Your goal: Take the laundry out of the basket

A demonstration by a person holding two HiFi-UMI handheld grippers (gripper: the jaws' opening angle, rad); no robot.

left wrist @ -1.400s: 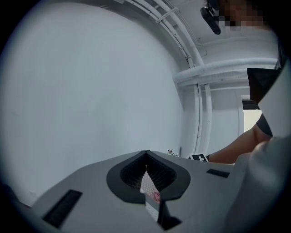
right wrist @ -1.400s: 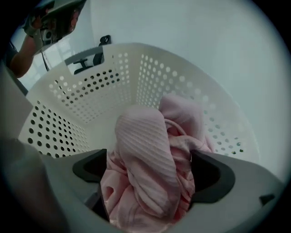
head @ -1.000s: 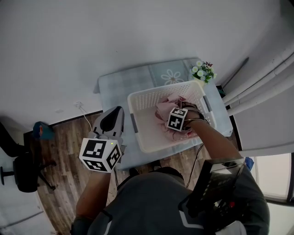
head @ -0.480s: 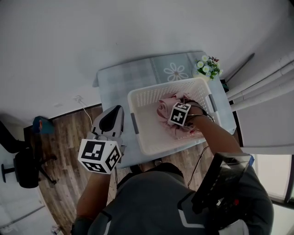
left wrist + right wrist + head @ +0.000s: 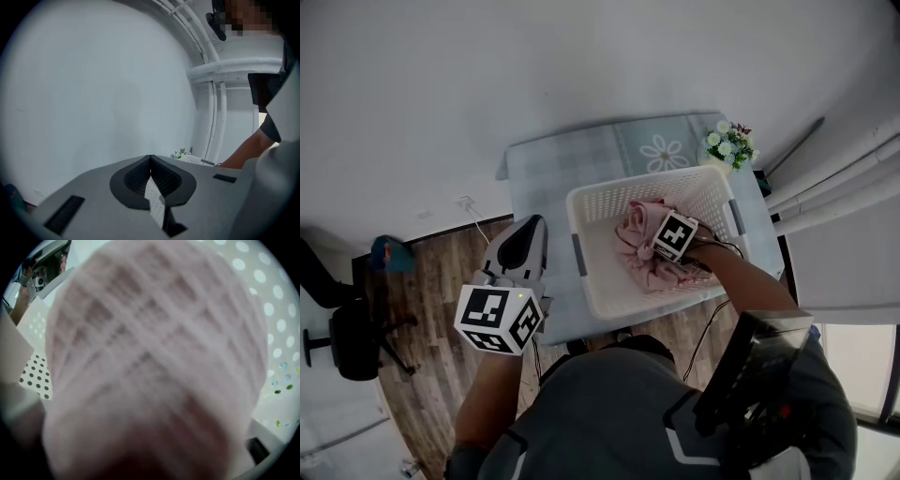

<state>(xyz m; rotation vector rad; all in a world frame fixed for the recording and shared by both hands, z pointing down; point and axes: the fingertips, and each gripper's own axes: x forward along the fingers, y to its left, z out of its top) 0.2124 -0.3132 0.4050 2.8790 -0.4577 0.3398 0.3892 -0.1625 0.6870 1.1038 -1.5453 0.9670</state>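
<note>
Top: you wear a dark grey top [image 5: 609, 412] with short sleeves [image 5: 502, 445].
Left gripper [image 5: 532, 230]: grey shell, black ridged pads [image 5: 161, 178], white cube [image 5: 500, 319] with black squares.
Right gripper [image 5: 675, 236]: the same kind of cube, and a thin black cable [image 5: 717, 246].

Pink checked cloth [image 5: 150, 362], blurred and pressed up against the lens, fills nearly the whole view. The white basket wall [image 5: 276, 329], pierced with round holes, curves down the right edge. Another dotted stretch of it shows at lower left.
</note>
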